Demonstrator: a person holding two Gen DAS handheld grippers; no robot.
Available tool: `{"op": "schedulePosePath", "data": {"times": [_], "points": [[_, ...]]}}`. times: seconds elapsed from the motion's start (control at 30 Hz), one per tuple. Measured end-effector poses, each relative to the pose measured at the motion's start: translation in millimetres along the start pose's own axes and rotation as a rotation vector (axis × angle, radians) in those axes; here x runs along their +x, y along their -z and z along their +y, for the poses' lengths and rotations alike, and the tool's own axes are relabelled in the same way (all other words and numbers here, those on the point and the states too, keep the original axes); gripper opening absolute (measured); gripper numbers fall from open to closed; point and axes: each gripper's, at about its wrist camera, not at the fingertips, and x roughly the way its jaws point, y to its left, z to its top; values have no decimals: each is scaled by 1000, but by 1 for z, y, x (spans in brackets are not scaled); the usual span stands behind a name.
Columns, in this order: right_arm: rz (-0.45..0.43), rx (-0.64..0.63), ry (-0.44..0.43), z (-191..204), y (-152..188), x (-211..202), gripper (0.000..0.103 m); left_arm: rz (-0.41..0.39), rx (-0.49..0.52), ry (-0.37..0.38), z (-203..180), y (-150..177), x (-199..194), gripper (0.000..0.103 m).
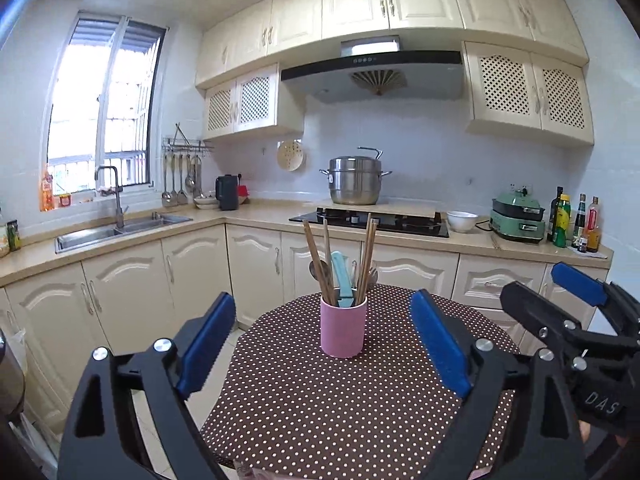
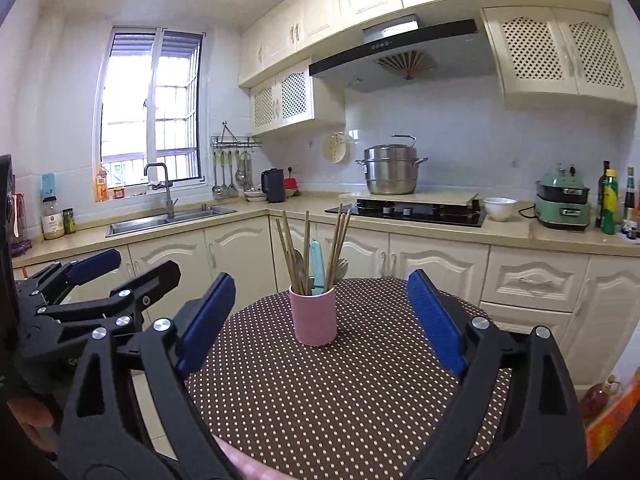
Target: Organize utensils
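- I am looking across a cream kitchen; a round table [image 1: 320, 408] in a brown dotted cloth is filling the foreground, its near edge cut off by both views.
- One pink cup [image 1: 343, 328] is standing upright toward the table's far edge, holding the utensils.
- I am counting several wooden chopsticks [image 1: 366, 256], one light-blue handle [image 1: 342, 280] and some metal spoons half hidden behind them; the exact numbers are hard to make out.
- My left gripper [image 1: 322, 344] and right gripper [image 2: 320, 320] are both gaping wide, gripping nothing, short of the cup.
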Motion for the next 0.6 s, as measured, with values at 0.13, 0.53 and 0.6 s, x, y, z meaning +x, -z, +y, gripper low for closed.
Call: {"op": "schedulePosePath", "data": {"times": [0.13,0.53,0.6], "points": [[-7,1,-1,5,1,-17,87,-27,12,-8,-1,-1,-23,88],[-68,-58,12,21,-6,-56,88,-130,-10,-29,4,-7,-75,88],[-67,-58,7,21,-5,-58,88,-135,-12,-27,5,-7,-78,88]]}}
